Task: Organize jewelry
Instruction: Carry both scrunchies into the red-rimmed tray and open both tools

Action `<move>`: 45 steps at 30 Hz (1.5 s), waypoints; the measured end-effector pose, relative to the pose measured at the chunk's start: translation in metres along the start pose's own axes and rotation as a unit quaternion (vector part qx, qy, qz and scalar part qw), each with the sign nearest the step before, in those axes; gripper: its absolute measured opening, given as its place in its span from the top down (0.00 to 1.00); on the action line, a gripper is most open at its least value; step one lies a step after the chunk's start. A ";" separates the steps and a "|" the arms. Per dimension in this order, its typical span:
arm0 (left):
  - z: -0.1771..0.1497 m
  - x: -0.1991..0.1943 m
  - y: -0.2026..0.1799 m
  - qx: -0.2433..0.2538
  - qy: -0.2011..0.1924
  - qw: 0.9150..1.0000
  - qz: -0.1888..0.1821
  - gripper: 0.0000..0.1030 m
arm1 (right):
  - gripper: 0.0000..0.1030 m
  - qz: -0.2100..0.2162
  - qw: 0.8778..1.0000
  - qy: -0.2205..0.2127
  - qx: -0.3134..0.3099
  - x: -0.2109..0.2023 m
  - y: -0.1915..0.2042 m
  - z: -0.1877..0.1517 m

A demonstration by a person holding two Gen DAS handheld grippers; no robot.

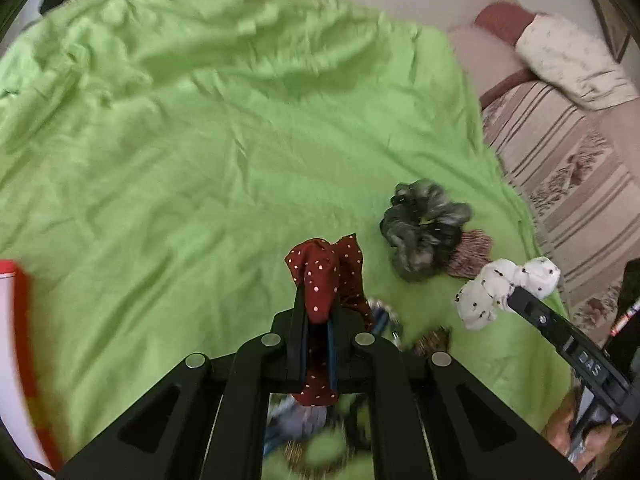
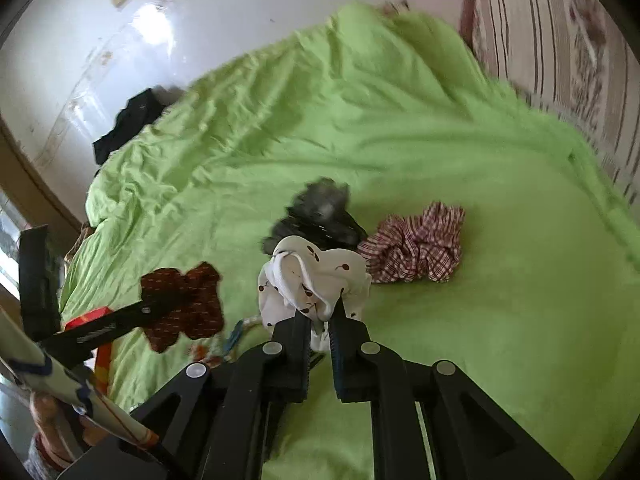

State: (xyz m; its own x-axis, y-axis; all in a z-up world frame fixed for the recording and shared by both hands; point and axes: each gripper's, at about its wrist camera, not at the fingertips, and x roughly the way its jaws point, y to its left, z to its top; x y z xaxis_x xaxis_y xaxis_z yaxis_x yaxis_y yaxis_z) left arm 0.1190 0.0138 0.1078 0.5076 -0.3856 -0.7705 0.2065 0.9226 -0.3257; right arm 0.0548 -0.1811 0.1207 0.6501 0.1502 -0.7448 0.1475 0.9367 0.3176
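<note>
My left gripper [image 1: 318,300] is shut on a dark red polka-dot scrunchie [image 1: 326,276] and holds it above the green sheet [image 1: 200,140]. It also shows in the right wrist view [image 2: 184,304]. My right gripper [image 2: 322,308] is shut on a white scrunchie with dark cherry print [image 2: 316,276], also seen in the left wrist view [image 1: 504,288]. A grey scrunchie [image 1: 424,228] lies on the sheet, with a red checked scrunchie [image 2: 416,248] beside it. Small jewelry pieces [image 1: 382,316] lie blurred under the left gripper.
A red-and-white box [image 1: 20,340] stands at the left edge. A striped bedspread [image 1: 568,168] and pillows [image 1: 560,56] lie to the right. Dark clothing [image 2: 128,124] lies at the sheet's far corner by a white wall.
</note>
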 end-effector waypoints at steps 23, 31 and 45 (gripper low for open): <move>-0.064 -0.186 0.277 -0.121 -0.071 0.966 0.215 0.93 | 0.91 0.161 0.962 0.111 -0.190 0.049 0.311 -0.074; -0.063 -0.178 0.375 -0.198 -0.069 0.948 0.238 0.93 | 0.91 0.157 0.953 0.179 -0.186 0.148 0.372 -0.086; -0.069 -0.173 0.396 -0.219 -0.079 0.943 0.237 0.68 | 0.37 0.109 0.963 0.154 -0.193 0.187 0.387 -0.083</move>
State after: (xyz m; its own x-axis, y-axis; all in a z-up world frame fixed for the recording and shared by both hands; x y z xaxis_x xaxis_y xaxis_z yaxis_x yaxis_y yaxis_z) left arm 0.0555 0.4460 0.0747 0.5808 0.1079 -0.8069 -0.4238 0.8863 -0.1866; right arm 0.1718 0.2357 0.0561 0.3733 0.3870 -0.8431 -0.2933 0.9114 0.2885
